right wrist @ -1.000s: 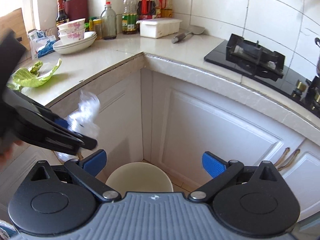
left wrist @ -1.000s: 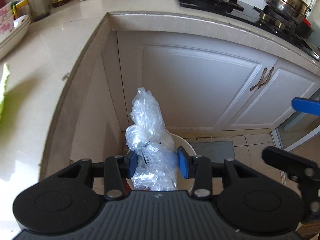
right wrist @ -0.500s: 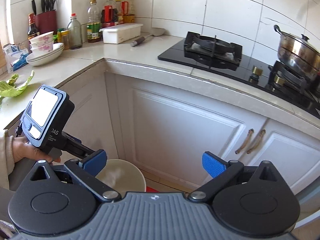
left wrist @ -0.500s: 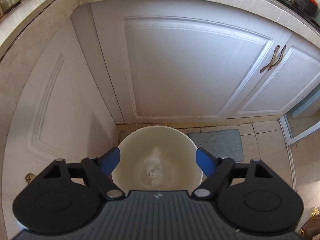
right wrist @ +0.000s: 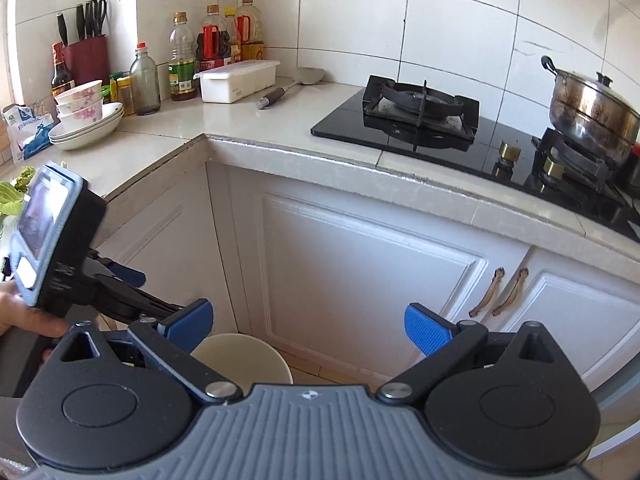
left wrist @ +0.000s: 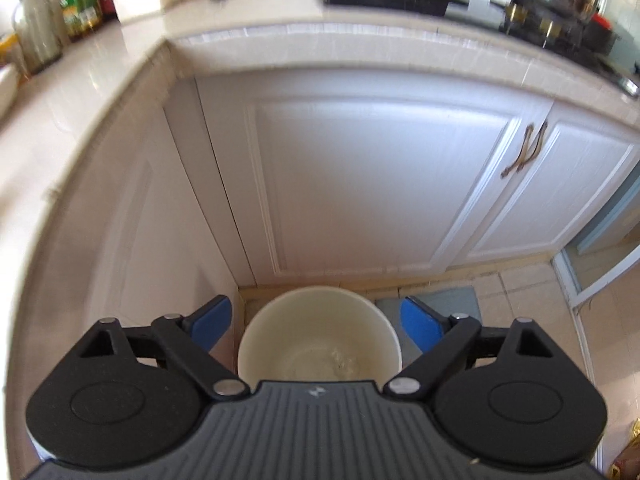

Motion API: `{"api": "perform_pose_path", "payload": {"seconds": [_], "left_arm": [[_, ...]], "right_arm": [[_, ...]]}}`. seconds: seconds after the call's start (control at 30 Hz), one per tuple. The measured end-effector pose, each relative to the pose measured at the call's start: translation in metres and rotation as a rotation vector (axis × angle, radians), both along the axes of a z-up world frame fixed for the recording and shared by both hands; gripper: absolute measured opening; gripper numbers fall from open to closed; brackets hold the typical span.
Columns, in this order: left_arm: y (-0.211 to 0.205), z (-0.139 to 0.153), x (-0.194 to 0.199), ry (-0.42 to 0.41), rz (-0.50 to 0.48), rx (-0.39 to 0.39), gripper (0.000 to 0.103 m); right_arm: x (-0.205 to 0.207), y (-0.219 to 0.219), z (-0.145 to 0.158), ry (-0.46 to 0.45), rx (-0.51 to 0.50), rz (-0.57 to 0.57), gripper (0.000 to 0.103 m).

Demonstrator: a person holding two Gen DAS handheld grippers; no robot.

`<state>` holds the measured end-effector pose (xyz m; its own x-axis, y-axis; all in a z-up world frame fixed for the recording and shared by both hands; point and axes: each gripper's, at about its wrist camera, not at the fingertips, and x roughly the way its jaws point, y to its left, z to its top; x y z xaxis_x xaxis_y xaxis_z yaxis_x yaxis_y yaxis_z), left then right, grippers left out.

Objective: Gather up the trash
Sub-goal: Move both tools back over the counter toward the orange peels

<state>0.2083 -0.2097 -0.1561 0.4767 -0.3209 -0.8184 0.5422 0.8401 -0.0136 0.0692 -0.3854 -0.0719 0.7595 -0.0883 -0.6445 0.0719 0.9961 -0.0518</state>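
Note:
A cream waste bin stands on the floor in the corner below the counter. A crumpled clear plastic bag lies at its bottom. My left gripper hovers above the bin's mouth; its jaws are opening wide, and nothing is between the blue pads. In the right wrist view, the same bin shows just beyond my right gripper. That gripper is open and empty. A hand holds the left gripper's body at the left edge.
White cabinet doors with bronze handles back the bin. On the counter are stacked bowls, bottles, a white box, a gas hob and a steel pot. A grey mat lies on the floor.
My left gripper let go of the plastic bag, which dropped into the bin, and its jaws spread wide. The right gripper's view swung right, toward the hob.

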Motion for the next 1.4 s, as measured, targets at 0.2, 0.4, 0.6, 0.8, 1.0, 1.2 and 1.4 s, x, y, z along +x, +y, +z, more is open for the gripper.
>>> {"api": "perform_pose_path", "payload": {"seconds": [0.2,0.4,0.6,0.8,1.0,1.2,1.4], "left_arm": [[0.031,0.046,-0.022,-0.077,0.007,-0.061,0.094],[0.068,0.083,-0.045,-0.087,0.055,-0.102,0.098],[0.109,0.103,-0.07,-0.113,0.11,-0.091,0.098],[0.153,0.113,-0.091,-0.142,0.228,-0.054,0.098],[0.196,0.114,-0.103,-0.145,0.349,-0.04,0.098],[0.23,0.11,-0.111,-0.157,0.46,-0.011,0.098],[0.266,0.1,-0.112,-0.154,0.591,0.033,0.098]], "right_arm": [[0.0,0.02,0.015,-0.054,-0.104,0.09,0.103],[0.007,0.048,0.03,-0.078,-0.107,0.203,0.103],[0.014,0.084,0.04,-0.092,-0.1,0.322,0.103],[0.025,0.123,0.044,-0.098,-0.073,0.457,0.103],[0.04,0.161,0.047,-0.106,-0.059,0.582,0.103],[0.05,0.193,0.046,-0.097,-0.04,0.696,0.103],[0.059,0.219,0.043,-0.082,-0.026,0.763,0.103]]}}
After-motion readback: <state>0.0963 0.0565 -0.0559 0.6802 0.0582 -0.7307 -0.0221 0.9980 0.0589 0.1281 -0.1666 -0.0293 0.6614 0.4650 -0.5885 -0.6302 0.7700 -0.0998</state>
